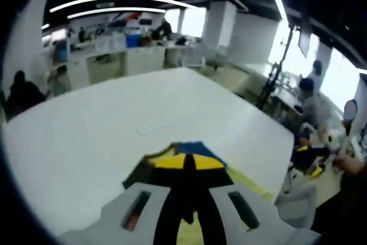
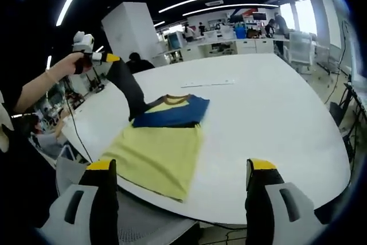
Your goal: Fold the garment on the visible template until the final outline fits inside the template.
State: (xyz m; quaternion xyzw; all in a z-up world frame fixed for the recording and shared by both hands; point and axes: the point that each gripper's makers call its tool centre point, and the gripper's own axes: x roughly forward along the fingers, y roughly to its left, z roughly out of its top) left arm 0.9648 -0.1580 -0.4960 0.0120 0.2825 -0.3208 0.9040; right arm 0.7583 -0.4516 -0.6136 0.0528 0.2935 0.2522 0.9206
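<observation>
Yellow-tipped jaws of the right claw (image 2: 182, 170) rise at the bottom of the right gripper view, spread wide with nothing between them, hovering over the near edge of the round white tabletop (image 2: 275, 119). Just beyond them, left of centre, the garment (image 2: 163, 142) lies flat on the tabletop: a shirt with a pale yellow body nearest the camera, a blue band across the chest, and a yellow collar farther off. One black sleeve (image 2: 129, 90) is lifted off the surface and stretches up toward the upper left of the frame, where the left claw (image 2: 109, 58) is pinching its end, held by a person's hand (image 2: 74, 62).

At the bottom of the left gripper view, the left claw (image 1: 184, 162) has its jaws pressed together on dark fabric, with the garment's (image 1: 189, 150) yellow and blue panels just past the tips. A strip of paper (image 2: 207, 83) lies farther back on the tabletop. Beyond the tabletop's far edge stand office desks (image 2: 252, 44), white pillars (image 2: 133, 30) and seated people under long ceiling lights.
</observation>
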